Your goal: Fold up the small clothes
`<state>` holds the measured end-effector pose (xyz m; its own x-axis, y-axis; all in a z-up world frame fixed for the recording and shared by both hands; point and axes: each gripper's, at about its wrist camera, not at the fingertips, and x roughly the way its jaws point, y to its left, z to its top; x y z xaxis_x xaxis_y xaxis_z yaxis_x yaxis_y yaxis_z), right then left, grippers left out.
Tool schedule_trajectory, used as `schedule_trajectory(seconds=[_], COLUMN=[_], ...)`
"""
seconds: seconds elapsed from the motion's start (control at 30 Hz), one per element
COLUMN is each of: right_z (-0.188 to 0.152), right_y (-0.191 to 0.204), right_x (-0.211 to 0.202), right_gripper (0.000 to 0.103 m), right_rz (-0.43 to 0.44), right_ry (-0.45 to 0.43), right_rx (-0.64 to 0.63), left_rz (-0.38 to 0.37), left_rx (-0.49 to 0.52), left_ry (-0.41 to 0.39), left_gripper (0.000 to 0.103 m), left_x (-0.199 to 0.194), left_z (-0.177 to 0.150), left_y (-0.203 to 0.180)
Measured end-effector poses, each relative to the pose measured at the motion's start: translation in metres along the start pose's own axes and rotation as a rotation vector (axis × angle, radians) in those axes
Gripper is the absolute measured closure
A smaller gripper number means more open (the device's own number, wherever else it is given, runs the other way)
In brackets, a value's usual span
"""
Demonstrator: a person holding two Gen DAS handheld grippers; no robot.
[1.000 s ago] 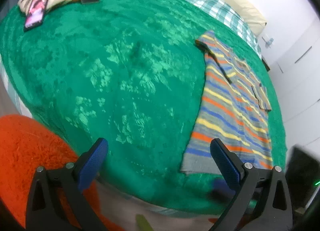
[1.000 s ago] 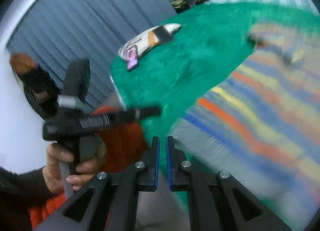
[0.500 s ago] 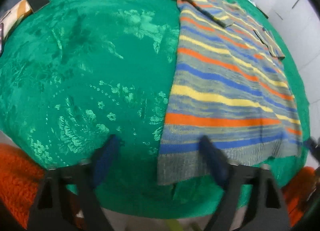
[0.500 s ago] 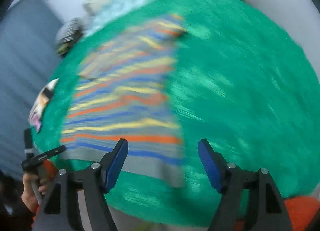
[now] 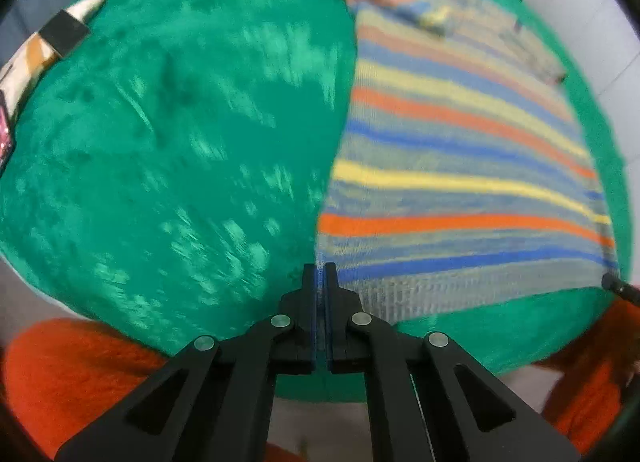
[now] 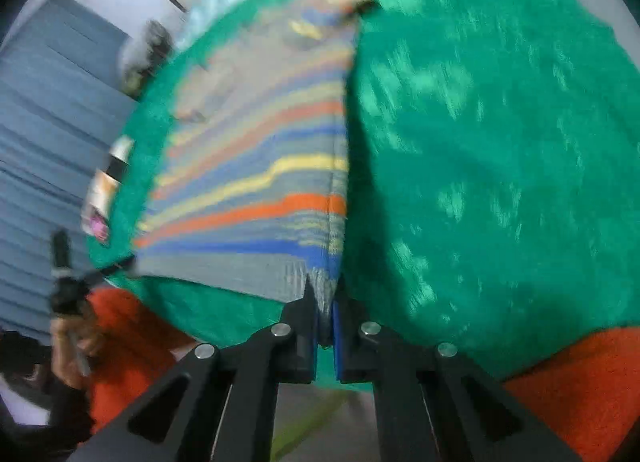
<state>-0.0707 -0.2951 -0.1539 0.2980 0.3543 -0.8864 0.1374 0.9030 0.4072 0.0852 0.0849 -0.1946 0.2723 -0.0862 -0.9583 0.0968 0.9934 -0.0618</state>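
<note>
Both pairs of blue-padded fingers are pinching together at the near hem of the striped knit shirt. Pads of the left gripper are pressing flat against each other right at the shirt's lower left corner; whether cloth is caught between them is hard to tell, since the corner is meeting the tips just there. Over at the opposite corner, the right gripper is clamping a bunched bit of the grey hem, and the fabric is visibly puckering up between its pads.

That shirt is lying flat on a green patterned blanket, hem toward the person, collar and short sleeves toward the far side. Its near edge is sitting close to the blanket's front edge, with only a narrow green strip between. Wide bare blanket is stretching away on both sides of the shirt, so each side has plenty of free surface.

Off at the far left edge of the blanket, a cream and orange pillow is resting with a black rectangular object on top, well apart from the shirt. Orange fuzzy fabric is showing below the front edge. Blue-grey curtains are hanging beyond the bed. Nothing is lying on the shirt itself.
</note>
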Motion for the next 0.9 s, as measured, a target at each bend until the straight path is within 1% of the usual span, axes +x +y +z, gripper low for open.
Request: schedule_trajectory(seconds=[0.03,0.07,0.2,0.27,0.3,0.33,0.37,0.4,0.43,0.47,0.5,0.53,0.57,0.6,0.63,0.67,0.7,0.73,0.77,0.8,0.83,0.9], right_z=[-0.005,-0.008,-0.01,-0.01,-0.01,-0.008,-0.004,-0.004,-0.005,-0.005,-0.005,-0.005,-0.004,-0.002,0.0,0.004,0.01,0.018,0.025,0.035,0.042,0.057], right_y=[-0.003,-0.003,0.008,0.01,0.009,0.012,0.015,0.017,0.017,0.018,0.019,0.02,0.021,0.024,0.027,0.033,0.042,0.053,0.062,0.076,0.085,0.101], right_x=[0.017,0.02,0.014,0.018,0.018,0.019,0.02,0.018,0.012,0.009,0.004,-0.005,-0.019,-0.033,-0.043,-0.055,-0.066,-0.075,-0.078,-0.077,-0.073,-0.053], right_gripper=[0.098,0.098,0.098,0.098,0.098,0.099,0.099,0.096,0.091,0.087,0.074,0.062,0.059,0.059,0.059,0.059,0.059,0.058,0.055,0.049,0.047,0.047], right_rz=[-0.03,-0.044,-0.094,-0.095,-0.096,-0.104,-0.11,-0.114,-0.117,-0.133,-0.154,-0.179,-0.208,-0.24,-0.265,-0.292,-0.313,-0.32,-0.314,-0.295,-0.286,-0.241], right_ry=[0.029,0.017,-0.009,-0.009,-0.013,-0.018,-0.021,-0.022,-0.023,-0.025,-0.029,-0.041,-0.068,-0.102,-0.126,-0.158,-0.196,-0.23,-0.251,-0.273,-0.288,-0.306], right_rx=[0.009,0.01,-0.032,-0.026,-0.02,-0.021,-0.026,-0.034,-0.038,-0.039,-0.037,-0.036,-0.042,-0.06,-0.079,-0.106,-0.141,-0.181,-0.216,-0.263,-0.288,-0.337], left_rz=[0.019,0.038,0.041,0.045,0.05,0.062,0.078,0.081,0.094,0.108,0.124,0.145,0.161,0.189,0.21,0.206,0.187,0.153,0.132,0.103,0.087,0.046], left_rx=[0.011,0.027,0.024,0.018,0.017,0.018,0.022,0.024,0.027,0.027,0.02,0.003,-0.011,-0.03,-0.05,-0.06,-0.066,-0.064,-0.059,-0.043,-0.03,0.013], left_ry=[-0.008,-0.026,-0.049,-0.051,-0.052,-0.053,-0.053,-0.053,-0.048,-0.047,-0.051,-0.077,-0.105,-0.149,-0.199,-0.242,-0.288,-0.345,-0.37,-0.395,-0.405,-0.412], left_gripper=[0.102,0.102,0.102,0.102,0.101,0.097,0.096,0.09,0.074,0.064,0.045,0.038,0.038,0.037,0.031,0.026,0.018,0.012,0.011,0.01,0.01,0.01], left_x=[0.003,0.003,-0.001,0.0,-0.001,-0.002,-0.003,-0.005,-0.009,-0.013,-0.021,-0.033,-0.045,-0.06,-0.075,-0.087,-0.098,-0.11,-0.112,-0.113,-0.111,-0.097], left_z=[-0.003,-0.005,-0.01,-0.012,-0.013,-0.014,-0.015,-0.017,-0.019,-0.022,-0.025,-0.03,-0.033,-0.037,-0.038,-0.036,-0.031,-0.023,-0.017,-0.006,0.0,0.016], left_y=[-0.002,-0.005,-0.005,-0.005,-0.004,-0.005,-0.007,-0.008,-0.008,-0.008,-0.006,-0.003,0.0,0.002,0.002,0.001,-0.003,-0.011,-0.015,-0.026,-0.033,-0.051])
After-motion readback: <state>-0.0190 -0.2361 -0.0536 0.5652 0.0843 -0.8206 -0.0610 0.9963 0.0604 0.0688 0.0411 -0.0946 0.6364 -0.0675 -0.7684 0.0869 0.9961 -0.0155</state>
